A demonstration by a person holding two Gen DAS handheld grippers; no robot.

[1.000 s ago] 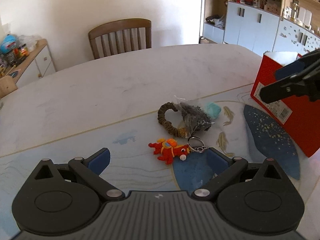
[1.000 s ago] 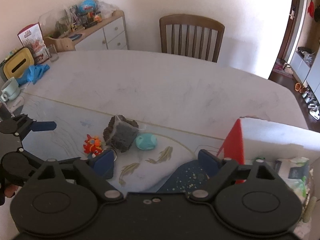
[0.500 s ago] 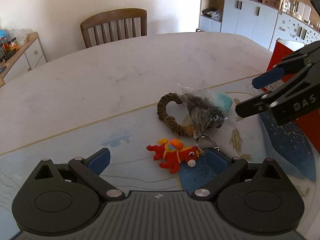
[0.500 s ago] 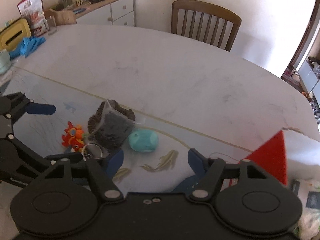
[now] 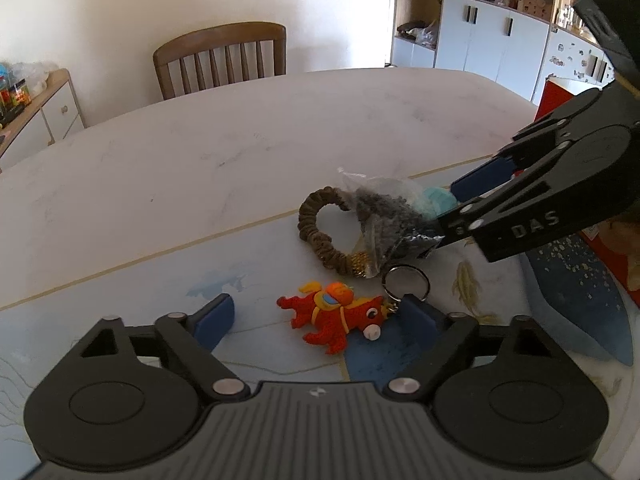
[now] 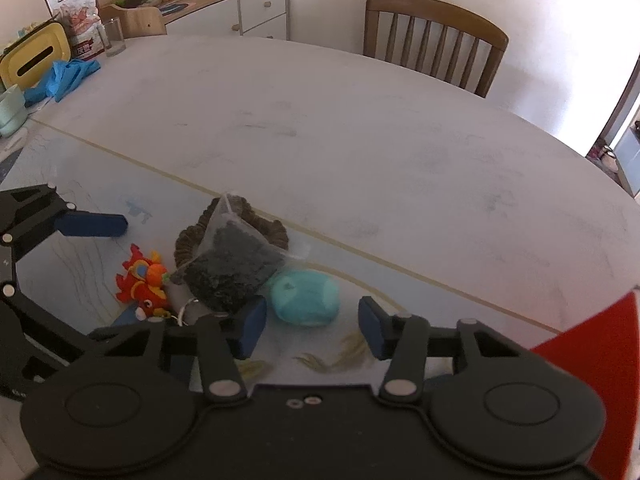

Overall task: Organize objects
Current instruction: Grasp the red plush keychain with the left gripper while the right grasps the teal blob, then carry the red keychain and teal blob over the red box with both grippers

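Right gripper [image 6: 310, 326] advanced from red box [image 6: 592, 360] toward clutter; jaws apart, flanking teal soft toy [image 6: 304, 298], empty. Left gripper [image 5: 320, 316] jaws apart, empty, near red dragon keychain [image 5: 336, 316]. Risk: left finger [image 6: 250, 326] touches tea sachet [image 6: 232, 272] lying on brown scrunchie [image 5: 320, 232]; closing may pinch sachet too, dragging scrunchie. Grippers near each other; collision possible.

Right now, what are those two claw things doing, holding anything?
Left gripper: open, holding nothing, astride the red toy keychain.
Right gripper: open, holding nothing, at the teal pouch.
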